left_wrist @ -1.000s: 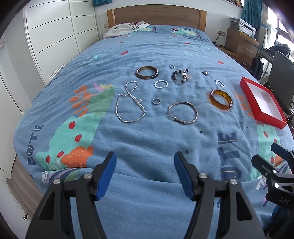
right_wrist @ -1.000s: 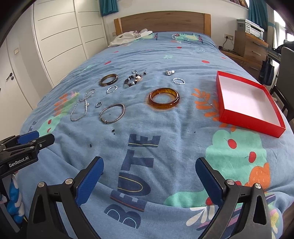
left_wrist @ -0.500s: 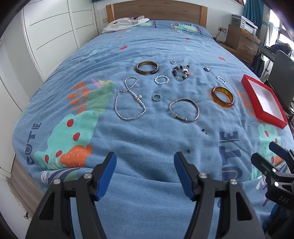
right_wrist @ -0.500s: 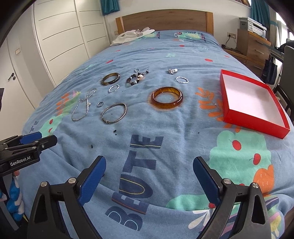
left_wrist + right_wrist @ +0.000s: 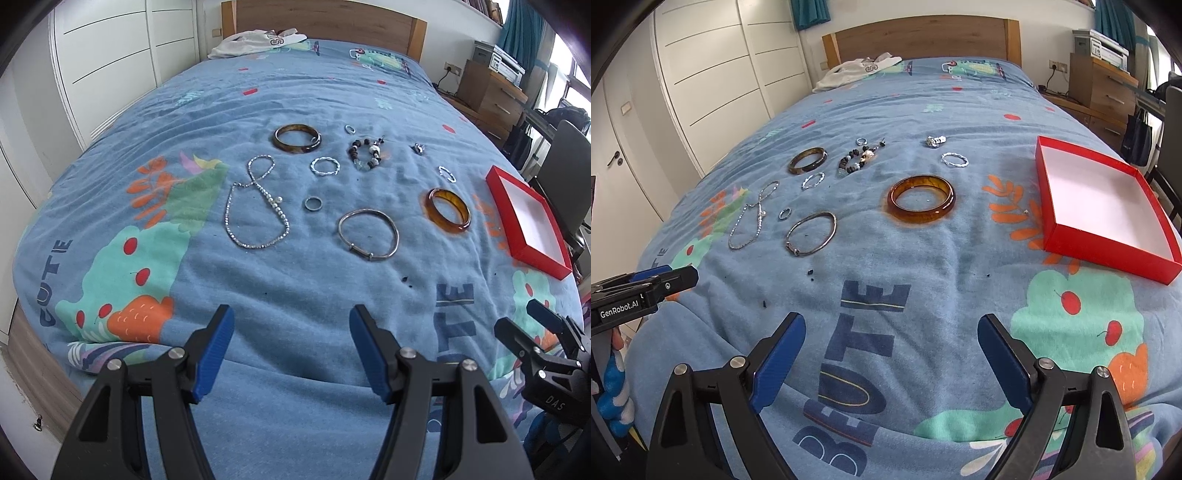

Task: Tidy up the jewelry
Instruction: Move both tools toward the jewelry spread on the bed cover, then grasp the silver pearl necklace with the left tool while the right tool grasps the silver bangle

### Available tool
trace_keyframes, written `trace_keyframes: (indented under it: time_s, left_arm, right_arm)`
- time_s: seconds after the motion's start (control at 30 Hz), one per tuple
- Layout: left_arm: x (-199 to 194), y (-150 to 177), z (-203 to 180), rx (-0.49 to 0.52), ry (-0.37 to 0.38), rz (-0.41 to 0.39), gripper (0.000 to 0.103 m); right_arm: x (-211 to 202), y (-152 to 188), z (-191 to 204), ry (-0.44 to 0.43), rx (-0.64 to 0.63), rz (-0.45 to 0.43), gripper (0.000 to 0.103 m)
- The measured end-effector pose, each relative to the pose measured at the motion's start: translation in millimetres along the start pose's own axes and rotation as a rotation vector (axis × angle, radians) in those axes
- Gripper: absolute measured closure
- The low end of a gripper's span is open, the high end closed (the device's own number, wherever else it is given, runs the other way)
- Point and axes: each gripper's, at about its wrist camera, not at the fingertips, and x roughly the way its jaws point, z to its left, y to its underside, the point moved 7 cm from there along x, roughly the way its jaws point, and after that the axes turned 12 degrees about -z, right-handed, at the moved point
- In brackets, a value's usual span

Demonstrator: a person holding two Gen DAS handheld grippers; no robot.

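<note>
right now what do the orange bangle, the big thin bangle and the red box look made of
Orange bangle: translucent amber, glossy, likely resin or glass. Thin bangle: silvery metal by its shine. Red box: matte card by its thin flat walls, with a white inside.

Around the amber bangle (image 5: 921, 199) the blanket (image 5: 923, 280) lies bare on its near side, toward the viewer. The red box (image 5: 1108, 240) blocks its right; the silver bangle (image 5: 811, 233) and necklace (image 5: 753, 218) crowd its left, small rings and beads lie beyond it.

The left tongs (image 5: 642, 291) read "GenRobot.AI", the right tongs (image 5: 546, 369) "DAS", the bedspread (image 5: 295, 295) "CUTE".
</note>
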Motion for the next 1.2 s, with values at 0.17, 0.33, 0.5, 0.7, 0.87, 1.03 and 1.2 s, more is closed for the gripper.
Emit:
trace_keyframes:
  time_s: [0.17,0.33,0.5,0.7,0.87,1.03,1.2]
  left_arm:
    - [7.9,0.0,3.9,0.001,-0.02,0.008,0.04]
    - [19.2,0.6,14.5,-0.019,-0.036,0.03,0.04]
    - [28.5,-6.1,23.2,-0.036,-0.039,0.033,0.04]
    - [41.6,-18.6,35.1,-0.054,-0.047,0.035,0.04]
    - [53.0,-25.0,37.7,-0.051,-0.045,0.039,0.04]
    - [65.6,-27.9,36.2,-0.05,-0.036,0.045,0.04]
    - [76.4,-32.4,36.3,-0.054,-0.035,0.043,0.04]
  right_arm:
    - [6.1,2.4,-5.8,-0.003,0.01,0.011,0.011]
    - [12.4,2.0,-5.6,-0.014,0.006,0.02,0.012]
    - [21.5,-0.9,4.4,-0.048,-0.028,0.034,0.017]
    - [31.7,-7.5,14.9,-0.083,-0.047,0.04,0.018]
    - [40.2,-9.0,20.4,-0.11,-0.058,0.051,0.02]
    - [50.7,-9.1,27.7,-0.132,-0.068,0.064,0.02]
    - [58.7,-9.8,29.8,-0.144,-0.069,0.075,0.02]
